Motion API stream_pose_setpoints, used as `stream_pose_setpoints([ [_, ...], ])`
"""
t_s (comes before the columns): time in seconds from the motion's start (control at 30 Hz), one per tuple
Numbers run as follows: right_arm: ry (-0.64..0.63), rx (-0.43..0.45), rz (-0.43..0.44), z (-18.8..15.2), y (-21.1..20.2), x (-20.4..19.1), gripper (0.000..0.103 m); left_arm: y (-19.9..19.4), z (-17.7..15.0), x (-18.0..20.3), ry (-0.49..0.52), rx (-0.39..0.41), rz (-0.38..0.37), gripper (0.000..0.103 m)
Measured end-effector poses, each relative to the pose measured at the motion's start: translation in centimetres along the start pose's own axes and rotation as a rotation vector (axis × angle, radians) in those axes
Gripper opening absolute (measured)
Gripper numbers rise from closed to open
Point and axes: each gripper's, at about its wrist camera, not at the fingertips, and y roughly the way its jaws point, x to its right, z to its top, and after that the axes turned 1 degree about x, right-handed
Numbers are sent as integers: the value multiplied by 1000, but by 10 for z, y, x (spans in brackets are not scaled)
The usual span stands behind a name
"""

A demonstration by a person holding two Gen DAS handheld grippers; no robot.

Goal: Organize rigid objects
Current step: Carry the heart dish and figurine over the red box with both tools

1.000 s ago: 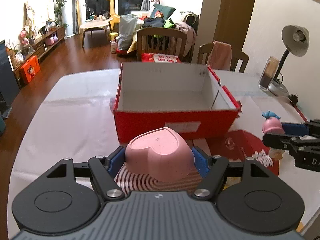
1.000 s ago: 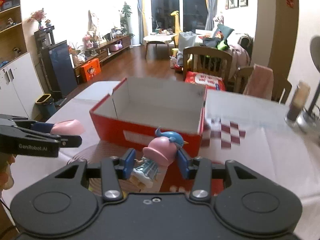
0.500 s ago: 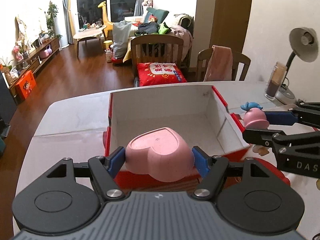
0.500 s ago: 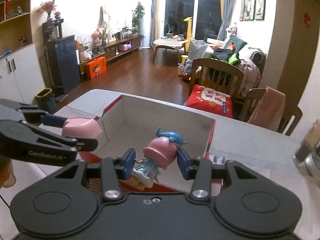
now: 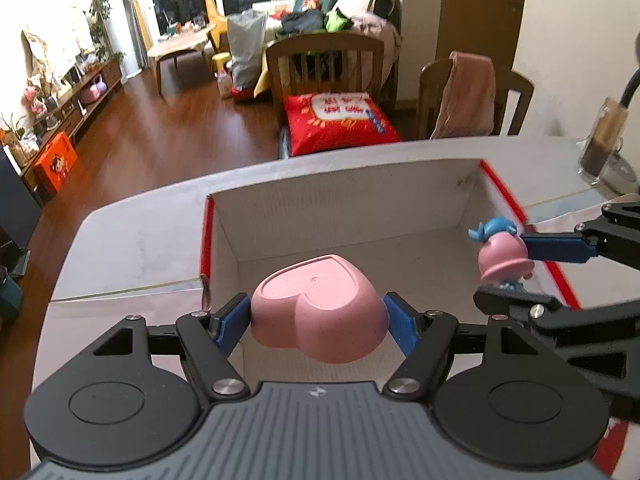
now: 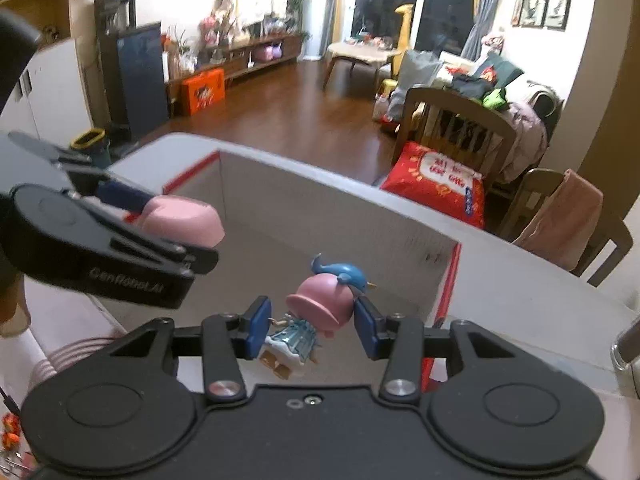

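Note:
My left gripper [image 5: 319,322] is shut on a pink heart-shaped bowl [image 5: 318,312], held upside down over the near left part of the open red box [image 5: 416,208]. My right gripper [image 6: 311,328] is shut on a small figurine [image 6: 320,308] with a pink hat and a blue whale on top, held over the box's right side. The figurine [image 5: 502,256] and right gripper also show in the left wrist view at the right. The bowl [image 6: 182,220] and left gripper show at the left of the right wrist view. The box's white inside [image 6: 320,216] looks bare.
The box stands on a white-covered table [image 5: 132,248]. A dark drink glass [image 5: 602,148] stands at the far right by a lamp base. Wooden chairs [image 5: 326,64] with a red cushion [image 5: 340,124] stand behind the table. A striped mat [image 6: 76,356] lies at the near left.
Both grippers have moved forward and up, from in front of the box to above its open inside, each still holding its object.

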Motion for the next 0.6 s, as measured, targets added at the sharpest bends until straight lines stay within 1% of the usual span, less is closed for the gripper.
stream_pose_setpoints([
  [0.1, -14, -43, 18, -1, 17, 1, 45, 22, 5, 2, 10, -33, 6, 73],
  [0.2, -40, -89, 36, -1, 33, 1, 45, 43, 8, 6, 42, -72, 13, 73],
  [0.3, -73, -140, 48, -4, 46, -5, 45, 62, 9, 7, 47, -129, 5, 73],
  [0.47, -97, -229, 59, -6, 62, -10, 45, 84, 10, 9, 77, -208, 12, 73],
  [0.6, -97, -290, 70, -8, 72, -14, 45, 96, 9, 10, 87, -264, 0, 73],
])
